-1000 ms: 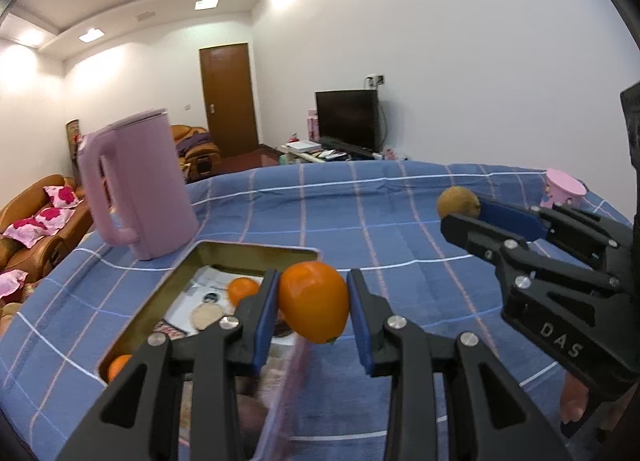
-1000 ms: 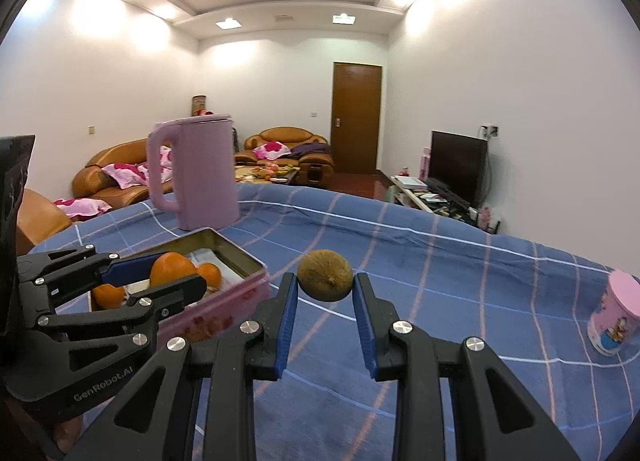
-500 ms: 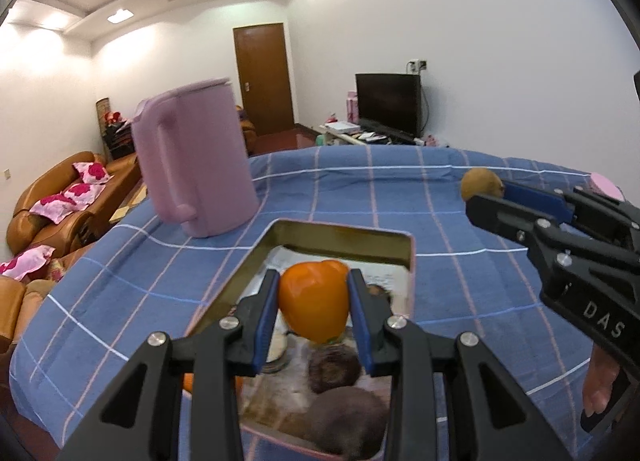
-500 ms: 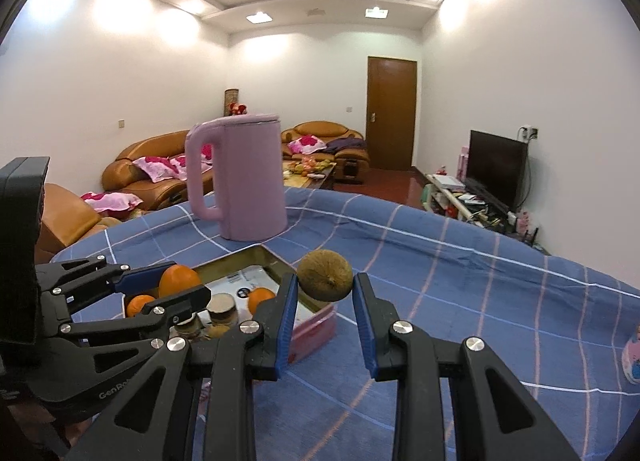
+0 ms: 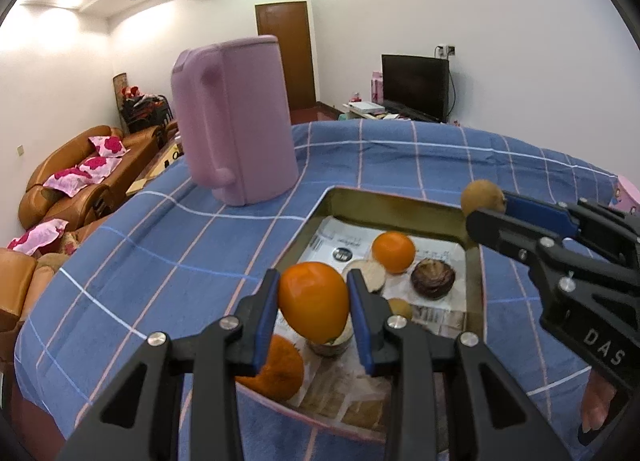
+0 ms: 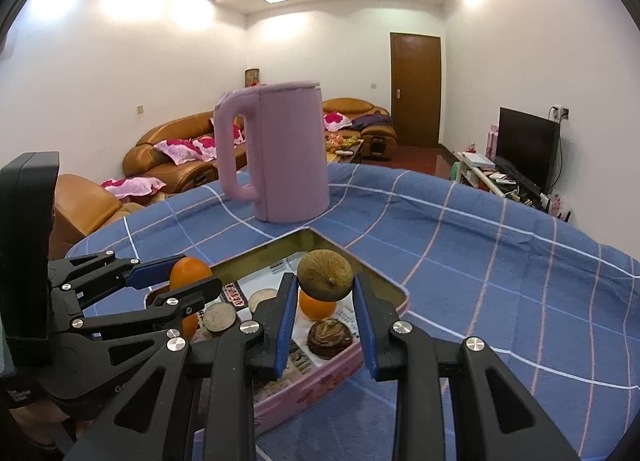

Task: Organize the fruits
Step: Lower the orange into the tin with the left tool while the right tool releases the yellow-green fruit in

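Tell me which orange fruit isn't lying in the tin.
The orange clamped in the left gripper, held above the tin; the other two oranges lie inside it.

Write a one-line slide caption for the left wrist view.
Left gripper carries an orange above the metal tin while the right gripper brings a brown fruit.

Tin's near wall behind gripper
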Available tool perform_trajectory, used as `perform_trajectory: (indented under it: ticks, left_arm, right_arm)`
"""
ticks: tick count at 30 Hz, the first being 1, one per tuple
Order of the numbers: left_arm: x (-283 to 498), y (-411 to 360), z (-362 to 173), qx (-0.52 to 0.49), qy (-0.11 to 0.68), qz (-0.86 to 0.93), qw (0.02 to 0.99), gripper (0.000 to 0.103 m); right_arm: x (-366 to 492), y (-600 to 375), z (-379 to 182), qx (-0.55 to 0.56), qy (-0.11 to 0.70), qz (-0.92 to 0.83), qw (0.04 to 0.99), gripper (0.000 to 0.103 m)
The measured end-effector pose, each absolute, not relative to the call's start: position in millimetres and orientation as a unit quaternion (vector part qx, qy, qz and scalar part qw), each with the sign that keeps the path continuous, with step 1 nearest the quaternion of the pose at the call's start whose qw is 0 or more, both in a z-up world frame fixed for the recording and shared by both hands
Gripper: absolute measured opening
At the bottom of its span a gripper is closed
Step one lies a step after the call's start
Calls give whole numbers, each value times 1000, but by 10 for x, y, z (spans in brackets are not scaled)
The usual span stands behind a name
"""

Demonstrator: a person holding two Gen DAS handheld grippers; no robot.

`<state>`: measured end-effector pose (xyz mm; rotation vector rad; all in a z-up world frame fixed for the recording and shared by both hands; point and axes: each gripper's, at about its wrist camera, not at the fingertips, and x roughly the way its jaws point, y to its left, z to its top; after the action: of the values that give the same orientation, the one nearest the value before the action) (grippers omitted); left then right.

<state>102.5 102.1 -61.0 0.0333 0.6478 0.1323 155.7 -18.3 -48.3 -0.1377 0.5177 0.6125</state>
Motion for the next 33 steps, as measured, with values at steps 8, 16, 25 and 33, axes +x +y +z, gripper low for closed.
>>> perform_trajectory:
  ticks: [8,16,25,33]
  left_arm:
    - [1002,1057,-683,14,324,67,944,36]
    - [949,1056,-759,13,333,69,940,36]
    - [932,1039,-772,16,335,73,939,36]
    - [917,1025,-772,20,334,75,939,38]
  right_arm:
    - [1582,-49,-633,-84,276,302,908,30]
    - [1595,34,-722,-98,294,305,900,30]
    - [1605,86,-797,-113,313,306,892,30]
    - [1566,91,-827,-115,319,312,888,33]
